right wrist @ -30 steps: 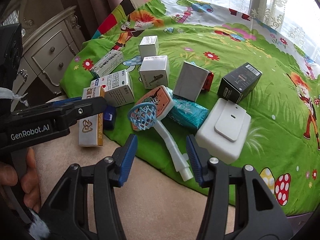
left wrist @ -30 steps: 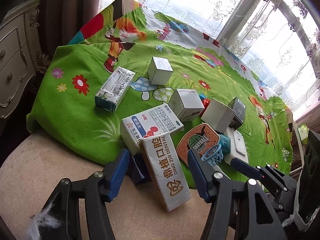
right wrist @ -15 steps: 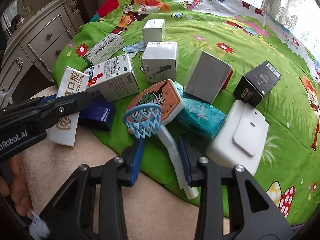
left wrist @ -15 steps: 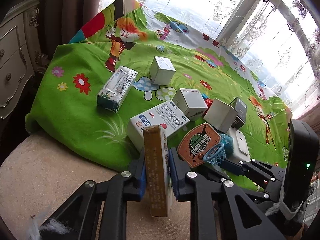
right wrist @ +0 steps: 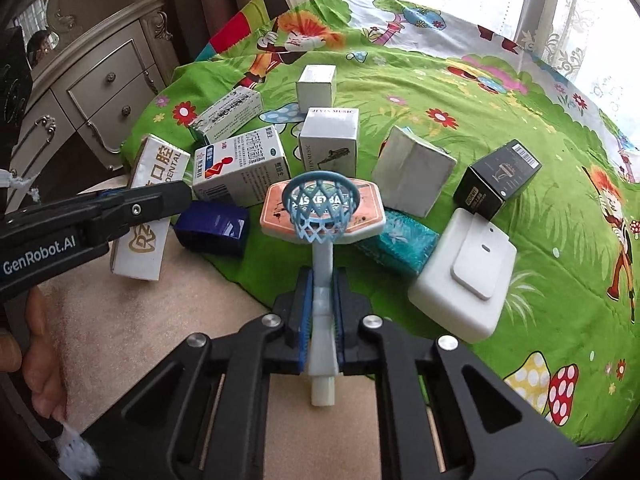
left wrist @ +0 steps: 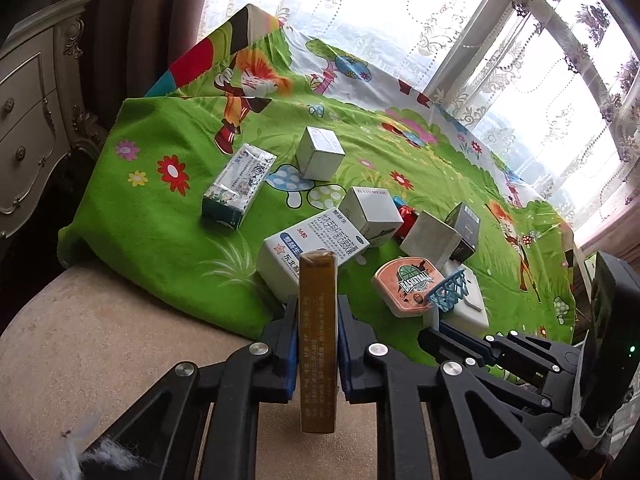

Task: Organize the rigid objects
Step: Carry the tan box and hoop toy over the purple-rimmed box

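Two grippers are working at the near edge of the green cartoon blanket (left wrist: 160,240), and I am holding something in each. My left gripper (left wrist: 318,344) is clamped on the dental box (left wrist: 318,344), pinching its narrow yellow-brown side so the box is standing on end between the blue pads, over the beige cushion (left wrist: 100,340) just off the blanket's near edge. From the right wrist view I am seeing that same dental box (right wrist: 152,192) with its white printed face turned outward, beside a dark blue box (right wrist: 212,228) lying at the blanket's edge.

My right gripper (right wrist: 322,320) is clamped on the white pole of the toy basketball hoop (right wrist: 320,204), with the blue net and orange backboard sitting ahead of the pads. Just behind the hoop, a medicine box (right wrist: 240,168), a white music box (right wrist: 330,144) and a grey box (right wrist: 412,176) are standing close together. A teal packet (right wrist: 400,244) is lying against a white plastic case (right wrist: 464,272), and a black box (right wrist: 498,178) is resting behind that case.
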The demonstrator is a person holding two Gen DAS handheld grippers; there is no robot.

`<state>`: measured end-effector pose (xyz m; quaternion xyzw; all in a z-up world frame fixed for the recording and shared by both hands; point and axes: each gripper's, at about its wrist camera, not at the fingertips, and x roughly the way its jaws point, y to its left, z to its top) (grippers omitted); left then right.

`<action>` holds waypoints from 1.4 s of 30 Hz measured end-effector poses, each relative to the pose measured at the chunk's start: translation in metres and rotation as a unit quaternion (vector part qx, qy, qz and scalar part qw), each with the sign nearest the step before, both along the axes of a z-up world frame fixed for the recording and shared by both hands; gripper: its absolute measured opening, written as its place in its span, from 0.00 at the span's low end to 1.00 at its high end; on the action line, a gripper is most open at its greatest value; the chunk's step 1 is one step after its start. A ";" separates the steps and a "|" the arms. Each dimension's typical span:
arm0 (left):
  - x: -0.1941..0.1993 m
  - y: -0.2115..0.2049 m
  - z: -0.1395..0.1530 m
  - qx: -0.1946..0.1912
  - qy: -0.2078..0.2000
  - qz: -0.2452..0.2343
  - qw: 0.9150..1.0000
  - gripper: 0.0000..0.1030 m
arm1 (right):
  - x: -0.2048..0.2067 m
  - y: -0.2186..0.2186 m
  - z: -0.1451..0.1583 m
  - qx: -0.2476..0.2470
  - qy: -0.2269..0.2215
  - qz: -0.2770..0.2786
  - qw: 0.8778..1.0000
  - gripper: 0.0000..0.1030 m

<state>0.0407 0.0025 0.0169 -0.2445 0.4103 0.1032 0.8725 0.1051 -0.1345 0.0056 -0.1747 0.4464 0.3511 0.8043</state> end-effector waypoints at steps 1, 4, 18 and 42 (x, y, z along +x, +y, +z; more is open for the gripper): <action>-0.001 -0.002 0.001 0.002 -0.002 -0.003 1.000 0.16 | -0.003 -0.002 0.002 0.003 -0.002 -0.001 1.000 0.12; -0.004 -0.005 0.005 0.005 -0.006 -0.006 1.000 0.16 | -0.009 -0.009 0.008 0.012 -0.005 -0.006 1.000 0.12; -0.006 -0.045 0.017 0.010 -0.015 -0.066 0.998 0.16 | -0.028 -0.064 0.030 0.059 -0.004 -0.060 0.996 0.12; 0.017 -0.207 0.036 0.001 -0.031 -0.309 0.951 0.16 | -0.049 -0.273 0.055 0.059 -0.044 -0.298 0.952 0.12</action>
